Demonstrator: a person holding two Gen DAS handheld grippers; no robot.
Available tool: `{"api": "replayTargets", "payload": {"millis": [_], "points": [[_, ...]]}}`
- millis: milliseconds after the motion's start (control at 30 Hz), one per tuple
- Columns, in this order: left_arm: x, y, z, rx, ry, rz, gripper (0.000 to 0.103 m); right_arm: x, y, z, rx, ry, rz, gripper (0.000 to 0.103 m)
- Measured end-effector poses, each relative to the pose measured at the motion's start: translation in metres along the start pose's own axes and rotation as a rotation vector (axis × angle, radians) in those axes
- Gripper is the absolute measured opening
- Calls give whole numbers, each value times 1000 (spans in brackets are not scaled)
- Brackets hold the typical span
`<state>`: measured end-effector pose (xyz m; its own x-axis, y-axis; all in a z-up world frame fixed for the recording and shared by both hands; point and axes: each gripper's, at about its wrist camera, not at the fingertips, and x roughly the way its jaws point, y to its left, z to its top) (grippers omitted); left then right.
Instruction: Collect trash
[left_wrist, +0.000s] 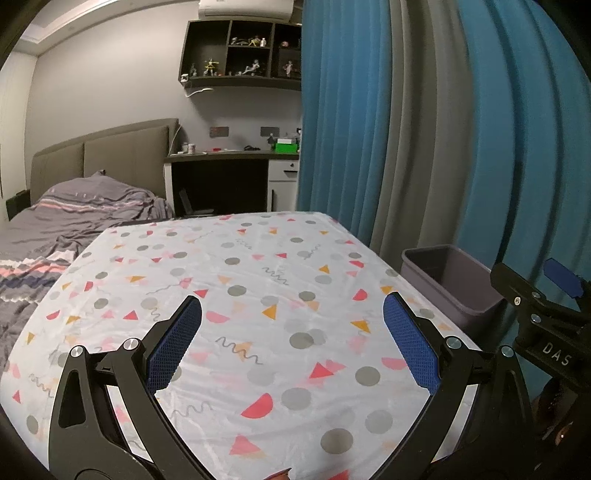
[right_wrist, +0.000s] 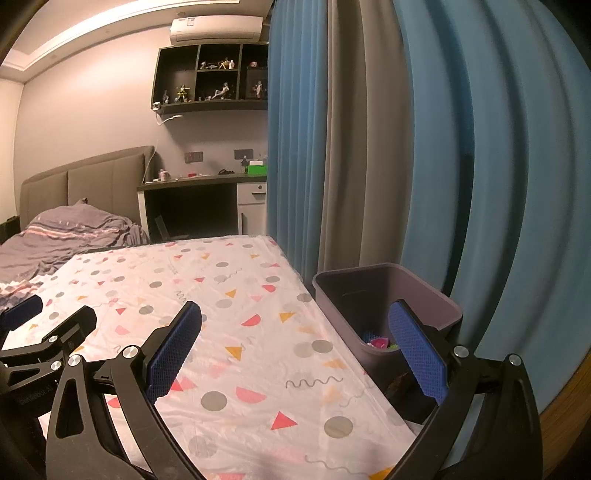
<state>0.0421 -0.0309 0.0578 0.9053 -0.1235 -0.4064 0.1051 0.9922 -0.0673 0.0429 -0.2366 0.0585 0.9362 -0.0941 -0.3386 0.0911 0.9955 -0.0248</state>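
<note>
A grey plastic bin (right_wrist: 424, 295) stands beside the table's right edge, with colourful scraps of trash (right_wrist: 378, 341) at its bottom; the left wrist view shows the same bin (left_wrist: 476, 291) from farther left. My left gripper (left_wrist: 291, 314) hovers open over the patterned tablecloth (left_wrist: 236, 280), nothing between its blue pads. My right gripper (right_wrist: 295, 321) is open too, straddling the table's right edge and the bin, and holds nothing. Each gripper shows at the edge of the other's view: right gripper (left_wrist: 546, 306), left gripper (right_wrist: 40, 332).
Blue and grey curtains (right_wrist: 369, 147) hang close behind the bin. A bed (left_wrist: 66, 221) with a grey cover lies left of the table, and a desk (left_wrist: 229, 155) with small items and wall shelves stand at the back.
</note>
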Motion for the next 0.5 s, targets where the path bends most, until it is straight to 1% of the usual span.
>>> {"api": "replayTargets", "payload": {"millis": [500], "points": [[5, -7, 1, -5, 17, -19, 97, -1, -1, 1, 2, 2, -2, 97]]}}
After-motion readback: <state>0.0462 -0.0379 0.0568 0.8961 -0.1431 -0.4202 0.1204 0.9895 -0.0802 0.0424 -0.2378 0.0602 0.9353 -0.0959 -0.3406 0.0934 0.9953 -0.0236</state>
